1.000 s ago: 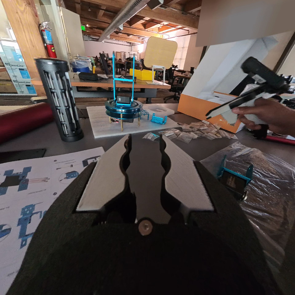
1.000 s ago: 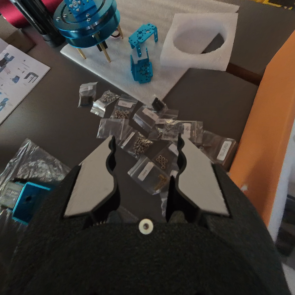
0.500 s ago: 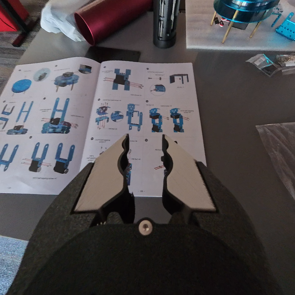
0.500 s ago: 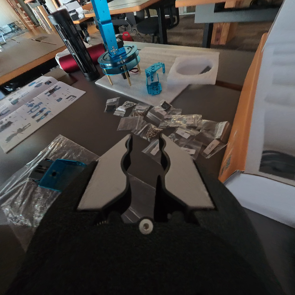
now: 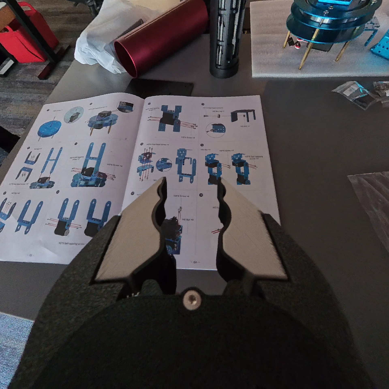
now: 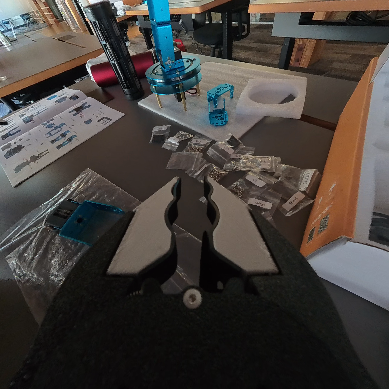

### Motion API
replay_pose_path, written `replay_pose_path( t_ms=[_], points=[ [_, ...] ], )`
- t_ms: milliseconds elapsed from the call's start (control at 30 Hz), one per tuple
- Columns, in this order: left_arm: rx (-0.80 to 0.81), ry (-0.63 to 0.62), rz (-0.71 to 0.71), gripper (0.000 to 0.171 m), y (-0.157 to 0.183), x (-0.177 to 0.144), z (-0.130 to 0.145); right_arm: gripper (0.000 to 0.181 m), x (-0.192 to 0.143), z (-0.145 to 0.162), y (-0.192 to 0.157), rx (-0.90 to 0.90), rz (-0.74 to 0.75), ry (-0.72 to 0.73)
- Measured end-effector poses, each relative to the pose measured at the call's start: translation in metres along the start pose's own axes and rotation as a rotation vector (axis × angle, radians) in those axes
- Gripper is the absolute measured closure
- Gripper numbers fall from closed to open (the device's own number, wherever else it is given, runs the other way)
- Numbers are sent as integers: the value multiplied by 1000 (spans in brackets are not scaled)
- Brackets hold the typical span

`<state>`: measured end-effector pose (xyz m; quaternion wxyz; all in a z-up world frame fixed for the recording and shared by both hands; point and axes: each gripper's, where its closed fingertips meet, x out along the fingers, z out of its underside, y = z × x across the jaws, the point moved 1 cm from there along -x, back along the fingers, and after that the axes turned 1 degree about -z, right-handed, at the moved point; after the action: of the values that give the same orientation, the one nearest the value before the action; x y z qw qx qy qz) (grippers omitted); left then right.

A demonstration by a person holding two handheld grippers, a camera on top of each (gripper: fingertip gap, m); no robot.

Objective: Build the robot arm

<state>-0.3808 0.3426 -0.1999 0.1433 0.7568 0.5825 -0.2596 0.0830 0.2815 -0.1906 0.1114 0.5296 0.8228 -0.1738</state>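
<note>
Over dark table [image 5: 315, 130], left gripper [image 5: 192, 185] fingers spread above booklet [image 5: 130, 168]; right gripper [image 6: 192, 182] nearly closed, empty.

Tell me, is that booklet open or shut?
Open: the booklet lies spread flat on the table, two illustrated pages showing.

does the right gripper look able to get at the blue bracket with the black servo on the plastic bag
Probably yes. The right gripper is empty, jaws slightly apart, and the blue bracket lies uncovered on top of the clear plastic bag, just to its left, with nothing between them. The jaws would likely need to open wider.
</note>
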Motion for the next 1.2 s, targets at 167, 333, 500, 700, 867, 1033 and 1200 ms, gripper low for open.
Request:
replay_pose_path(
  t_ms=[167,333,500,700,867,1033,1200],
  points=[
    [34,14,138,125,33,4,-12,161,-5,-1,3,-4,13,-5],
    [127,40,316,125,86,7,-17,157,-15,-8,14,-36,71,25],
    [241,98,681,121,169,-17,-15,153,-16,-2,8,-15,1,-24],
    [340,57,869,115,235,-38,15,153,-10,1,-9,-44,-51,-50],
    [414,32,800,111,245,-32,34,156,-3,1,-30,-9,-138,-33],
    [380,28,820,110,254,-30,32,156,8,6,-53,82,-254,-27],
    [425,29,789,107,255,-22,33,156,11,10,-53,68,-241,-45]
  ],
)
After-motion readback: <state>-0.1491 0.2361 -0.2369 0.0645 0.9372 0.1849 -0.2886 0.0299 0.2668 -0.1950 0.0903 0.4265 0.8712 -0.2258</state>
